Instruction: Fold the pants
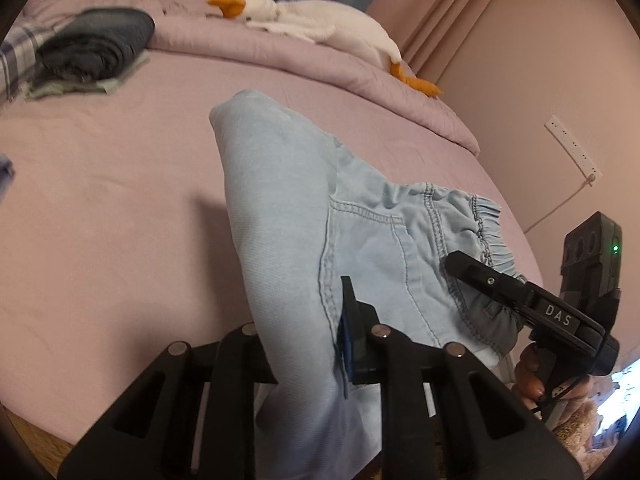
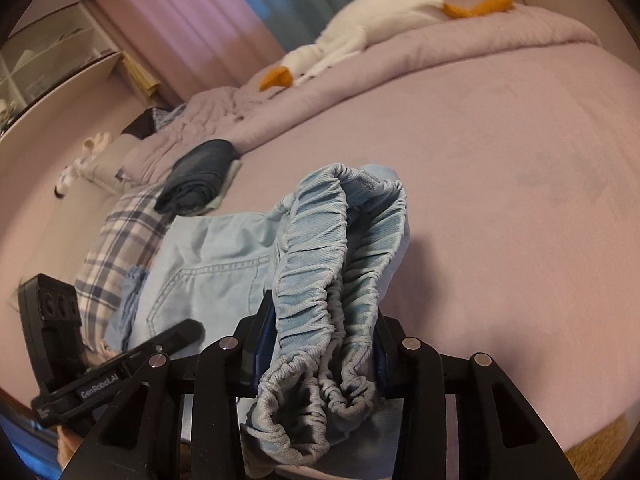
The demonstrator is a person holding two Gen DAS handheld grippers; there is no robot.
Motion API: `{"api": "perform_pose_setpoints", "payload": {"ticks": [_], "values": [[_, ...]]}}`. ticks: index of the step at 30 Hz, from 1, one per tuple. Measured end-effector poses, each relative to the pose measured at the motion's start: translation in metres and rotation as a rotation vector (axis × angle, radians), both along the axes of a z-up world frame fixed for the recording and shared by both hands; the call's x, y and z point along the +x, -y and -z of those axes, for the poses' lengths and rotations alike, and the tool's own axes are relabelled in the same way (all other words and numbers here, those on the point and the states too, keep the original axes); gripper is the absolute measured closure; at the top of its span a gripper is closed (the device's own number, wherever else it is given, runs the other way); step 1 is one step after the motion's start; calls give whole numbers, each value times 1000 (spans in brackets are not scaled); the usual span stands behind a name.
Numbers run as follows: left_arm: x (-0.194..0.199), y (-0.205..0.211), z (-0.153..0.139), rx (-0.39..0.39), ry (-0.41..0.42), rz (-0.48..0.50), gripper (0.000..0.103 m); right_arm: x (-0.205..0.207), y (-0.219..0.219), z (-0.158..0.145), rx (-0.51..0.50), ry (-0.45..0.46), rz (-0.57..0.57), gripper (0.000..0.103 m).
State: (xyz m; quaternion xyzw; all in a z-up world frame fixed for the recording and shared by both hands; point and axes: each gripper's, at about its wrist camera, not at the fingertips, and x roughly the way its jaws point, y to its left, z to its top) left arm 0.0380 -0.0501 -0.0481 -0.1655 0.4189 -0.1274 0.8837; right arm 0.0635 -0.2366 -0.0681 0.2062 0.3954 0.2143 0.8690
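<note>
The light blue pants [image 1: 280, 200] are lifted partly off the lilac bed [image 1: 120, 200], held at two places so the cloth hangs taut between them. The left claw [image 1: 312, 344] is pressed together on a thick fold of the leg fabric near a side seam, and the cloth runs up and away from it in a ridge. The right claw [image 2: 320, 344] pinches the gathered elastic waistband [image 2: 340, 240], bunched in several layers between its fingers; holding all layers at once probably keeps the waist edges aligned for the fold. In the left view the right claw reaches in from the side at the waistband, a hand [image 1: 536, 376] gripping its handle. Farther back on the bed lie a dark folded garment [image 1: 92, 44] on a plaid cloth [image 2: 116, 248], likely finished items set aside, and a white stuffed goose [image 1: 312, 20] on the duvet. The pants look part-folded and not yet laid flat.
</note>
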Motion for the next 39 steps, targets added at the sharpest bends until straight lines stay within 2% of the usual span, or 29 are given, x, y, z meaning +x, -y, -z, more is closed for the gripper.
{"api": "perform_pose_setpoints", "payload": {"ticks": [5,13,22,29,32,34,36,38,39], "values": [[10,-10,-12,45,30,-22,83,19,-12,-11,-20,15,-16,61],[41,-30,-13,47,27,-56,83,48,-29,-16,-75,22,-24,61],[82,-41,20,67,-51,-72,83,78,-42,11,-92,-64,-11,61],[96,-42,59,77,-157,-81,81,89,-45,42,-113,-174,-14,61],[97,-43,70,88,-166,-103,72,90,-37,54,-108,-205,7,58],[94,-45,67,91,-169,-119,66,88,-30,57,-69,-234,17,55],[91,-45,62,104,-172,-137,65,83,-24,52,-64,-244,32,51],[83,-45,52,133,-158,-158,64,76,-22,41,-100,-225,53,46],[78,-45,44,146,-140,-172,59,70,-20,32,-121,-199,62,46]]}}
